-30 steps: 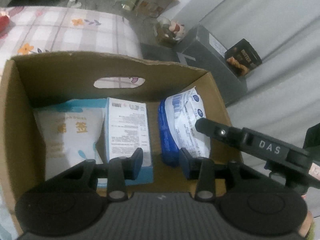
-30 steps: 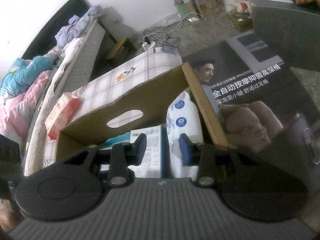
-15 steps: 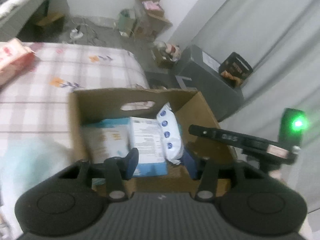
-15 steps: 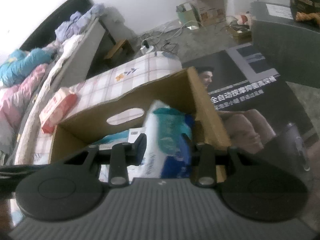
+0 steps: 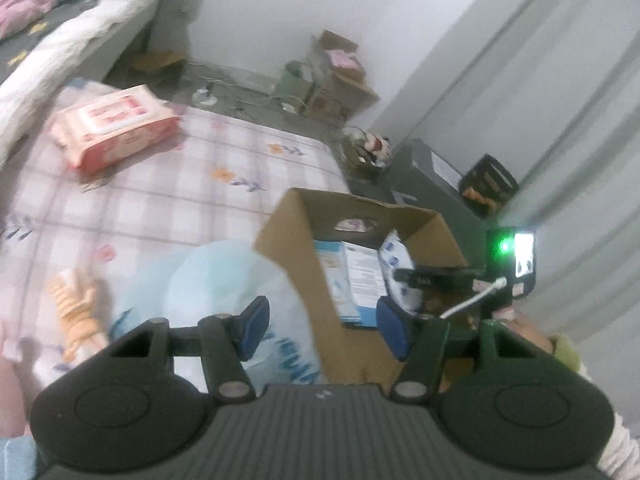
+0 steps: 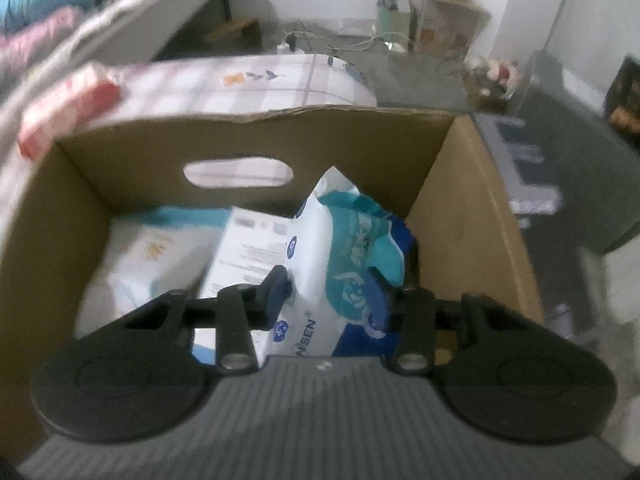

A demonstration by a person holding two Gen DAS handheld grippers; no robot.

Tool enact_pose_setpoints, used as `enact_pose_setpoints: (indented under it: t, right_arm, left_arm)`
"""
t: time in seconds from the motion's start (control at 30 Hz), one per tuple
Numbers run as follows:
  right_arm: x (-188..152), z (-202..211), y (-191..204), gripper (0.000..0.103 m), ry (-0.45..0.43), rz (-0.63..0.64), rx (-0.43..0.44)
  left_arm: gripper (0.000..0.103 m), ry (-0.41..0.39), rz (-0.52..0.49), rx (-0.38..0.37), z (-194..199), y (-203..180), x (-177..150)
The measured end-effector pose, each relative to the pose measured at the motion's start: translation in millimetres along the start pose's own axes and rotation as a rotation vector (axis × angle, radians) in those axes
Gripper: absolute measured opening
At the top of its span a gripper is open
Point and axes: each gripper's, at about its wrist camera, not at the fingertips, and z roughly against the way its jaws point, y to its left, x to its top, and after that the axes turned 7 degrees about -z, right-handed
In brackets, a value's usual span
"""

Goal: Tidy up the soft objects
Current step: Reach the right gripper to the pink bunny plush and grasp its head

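Note:
A cardboard box [image 6: 460,208] [image 5: 288,240] stands on the plaid mattress and holds a white tissue pack [image 6: 152,252] and a white-and-blue box [image 6: 248,248]. My right gripper [image 6: 326,296] [image 5: 440,276] reaches into the box's right part. It is shut on a white, blue and teal wipes pack [image 6: 344,248] that stands tilted against the white-and-blue box. My left gripper [image 5: 320,320] hangs above and left of the box; its jaws are opening with nothing between them. A pink wipes pack [image 5: 116,128] lies far off on the mattress [image 5: 160,200].
A pale blue plastic pack [image 5: 224,280] lies just left of the box, under my left gripper. An orange-and-white soft item [image 5: 76,312] lies at the near left. A grey case [image 5: 436,168], floor clutter and a bed [image 5: 80,32] surround the mattress.
My left gripper has pulled up and back from the box and its jaws have spread. My right gripper has moved over the box and rolled level, with the wipes pack now between its fingers.

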Motion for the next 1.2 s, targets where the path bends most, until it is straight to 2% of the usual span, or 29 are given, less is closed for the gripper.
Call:
enact_pose_setpoints:
  t: [0.13, 0.2, 0.27, 0.37, 0.5, 0.63, 0.73, 0.83, 1.07, 1.2]
  right_arm:
    - [-9, 1, 20, 0.03, 0.012, 0.125, -0.108]
    - [-13, -3, 29, 0.03, 0.015, 0.179, -0.153]
    - [-18, -7, 36, 0.035, 0.023, 0.21, -0.168]
    - [-19, -2, 34, 0.04, 0.017, 0.189, -0.148]
    - [-16, 30, 20, 0.048, -0.026, 0.08, -0.07]
    - [-22, 79, 9, 0.059, -0.078, -0.058, 0.059]
    - [-35, 118, 3, 0.065, -0.105, -0.193, 0.236]
    - [-49, 146, 8, 0.065, -0.119, -0.27, 0.393]
    - [-70, 177, 67, 0.065, -0.093, -0.273, 0.636]
    - [-68, 181, 118, 0.065, -0.044, -0.208, 0.708]
  left_arm:
    - [0.06, -0.019, 0.027, 0.031, 13, 20, -8]
    - [0.06, -0.024, 0.036, 0.041, 17, 27, -11]
    - [0.061, -0.023, 0.043, 0.049, 21, 32, -15]
    - [0.066, -0.038, 0.041, 0.054, 30, 38, -20]
    - [0.076, -0.081, 0.02, 0.083, 48, 41, -27]
    - [0.084, -0.118, 0.005, 0.106, 72, 48, -37]
    - [0.088, -0.156, 0.004, 0.152, 96, 57, -47]
    - [0.089, -0.19, 0.004, 0.214, 122, 69, -61]
    - [0.091, -0.232, 0.062, 0.312, 169, 103, -96]
    - [0.091, -0.245, 0.07, 0.376, 181, 119, -119]
